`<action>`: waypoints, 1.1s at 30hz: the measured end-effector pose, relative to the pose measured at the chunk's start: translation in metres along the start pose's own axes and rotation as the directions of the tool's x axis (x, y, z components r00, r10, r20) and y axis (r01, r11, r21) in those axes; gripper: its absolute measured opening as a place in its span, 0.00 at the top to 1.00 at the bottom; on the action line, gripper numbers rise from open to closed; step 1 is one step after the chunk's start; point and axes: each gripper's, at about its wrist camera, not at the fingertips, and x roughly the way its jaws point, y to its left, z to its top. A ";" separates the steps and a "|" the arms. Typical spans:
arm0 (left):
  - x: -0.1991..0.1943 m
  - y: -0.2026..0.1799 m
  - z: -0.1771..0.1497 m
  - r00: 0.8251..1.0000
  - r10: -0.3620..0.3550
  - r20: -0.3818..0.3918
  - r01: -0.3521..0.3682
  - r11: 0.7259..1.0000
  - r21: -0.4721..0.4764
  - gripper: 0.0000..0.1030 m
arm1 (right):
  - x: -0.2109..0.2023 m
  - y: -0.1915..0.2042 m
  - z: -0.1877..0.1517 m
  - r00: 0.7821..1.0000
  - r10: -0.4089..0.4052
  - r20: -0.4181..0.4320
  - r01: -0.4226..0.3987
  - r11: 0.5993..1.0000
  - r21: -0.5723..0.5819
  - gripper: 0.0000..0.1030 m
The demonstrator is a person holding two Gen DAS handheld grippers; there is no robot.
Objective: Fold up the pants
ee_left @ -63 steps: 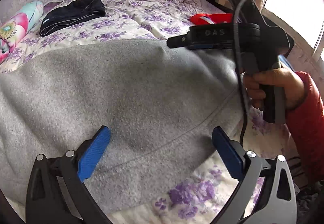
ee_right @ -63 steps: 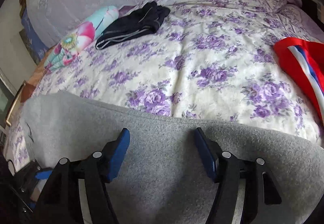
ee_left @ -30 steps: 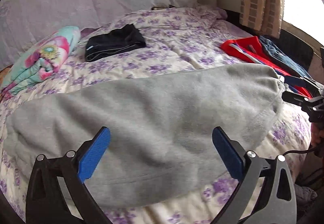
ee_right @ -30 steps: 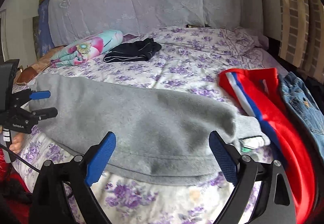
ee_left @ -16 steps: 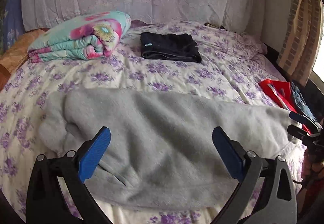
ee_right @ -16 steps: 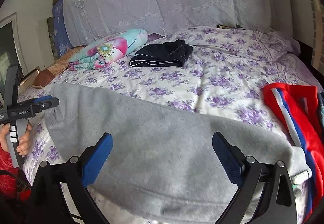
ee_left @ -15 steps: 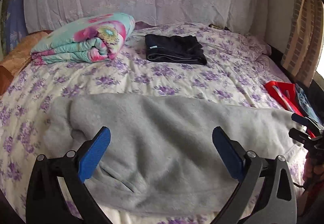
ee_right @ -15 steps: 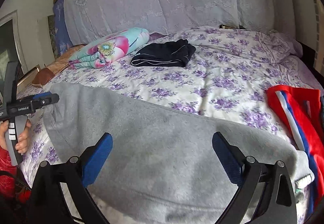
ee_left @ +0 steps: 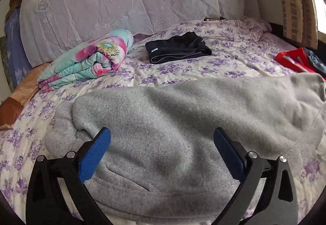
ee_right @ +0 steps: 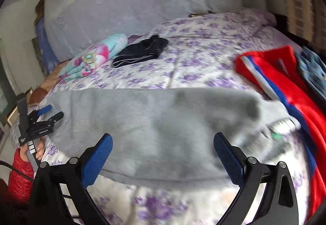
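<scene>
Grey fleece pants (ee_left: 183, 111) lie lengthwise across the floral bedspread, one layer folded over the other. In the left wrist view my left gripper (ee_left: 162, 153) hangs open just above their left part, where a ribbed end (ee_left: 59, 123) and a pocket slit show. The right wrist view is blurred. There my right gripper (ee_right: 163, 157) is open over the near edge of the pants (ee_right: 154, 123), with nothing between its pads. The left gripper (ee_right: 54, 113) also shows there at the pants' left end, held by a hand in a red sleeve.
A rolled floral quilt (ee_left: 85, 64) and a folded black garment (ee_left: 177, 47) lie at the back of the bed. A red garment with a blue and white stripe (ee_right: 285, 86) and jeans (ee_right: 311, 70) lie at the right. A lace-covered headboard (ee_left: 132, 1) stands behind.
Both grippers have backed away from the pants, which now lie flat on the bed. The left view has shifted towards the pants' left end; the right view has swung right and blurred.
</scene>
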 end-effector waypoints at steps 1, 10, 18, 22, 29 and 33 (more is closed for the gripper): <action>-0.001 0.006 0.001 1.000 -0.014 -0.002 0.014 0.999 -0.032 0.05 | -0.005 -0.021 -0.005 1.000 -0.021 -0.011 0.022 0.997 0.079 0.03; -0.007 0.099 -0.008 0.998 -0.023 -0.050 0.007 0.955 -0.295 0.05 | 0.017 -0.103 -0.009 0.996 0.088 0.033 -0.093 0.889 0.448 0.03; 0.023 0.165 -0.050 0.959 -0.282 -0.034 0.177 0.686 -0.706 0.05 | 0.031 -0.099 -0.003 0.996 0.041 0.080 -0.071 0.906 0.418 0.03; 0.025 0.154 -0.045 0.966 -0.245 -0.081 0.131 0.735 -0.665 0.05 | 0.035 -0.095 0.002 0.997 0.028 0.070 -0.054 0.918 0.393 0.03; -0.007 0.151 -0.042 0.984 -0.176 0.027 0.153 0.757 -0.635 0.05 | -0.029 -0.062 0.012 0.943 -0.174 0.283 0.059 0.926 0.374 0.05; -0.023 0.120 -0.026 0.986 -0.148 0.082 0.169 0.851 -0.498 0.05 | 0.014 0.026 0.063 0.975 0.090 0.202 -0.104 0.993 0.060 0.05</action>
